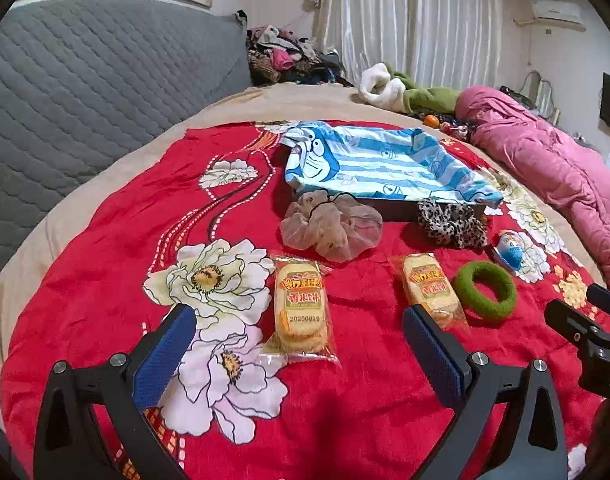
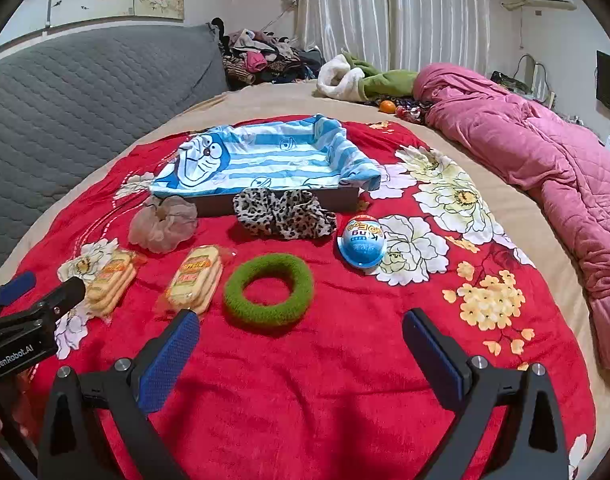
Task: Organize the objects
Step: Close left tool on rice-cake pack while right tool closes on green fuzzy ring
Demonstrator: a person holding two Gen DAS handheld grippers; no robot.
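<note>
On a red flowered blanket (image 1: 345, 400) lie two packs of rice crackers (image 1: 301, 308) (image 1: 429, 288), a green ring scrunchie (image 1: 485, 290) (image 2: 269, 294), a sheer beige scrunchie (image 1: 329, 226) (image 2: 163, 222), a leopard scrunchie (image 1: 451, 222) (image 2: 283, 214) and a blue egg-shaped toy (image 1: 509, 250) (image 2: 361, 242). Behind them stands a dark tray (image 1: 401, 208) (image 2: 281, 202) lined with a blue striped cartoon towel (image 1: 369, 160) (image 2: 261, 160). My left gripper (image 1: 299, 346) is open around the near end of the left cracker pack. My right gripper (image 2: 301, 346) is open just short of the green scrunchie, holding nothing.
A pink quilt (image 2: 545, 152) lies along the right of the bed. A grey quilted headboard (image 1: 85, 88) rises at the left. Clothes (image 2: 261, 60), a white and green garment (image 2: 357, 76) and an orange (image 2: 387, 106) sit at the far end.
</note>
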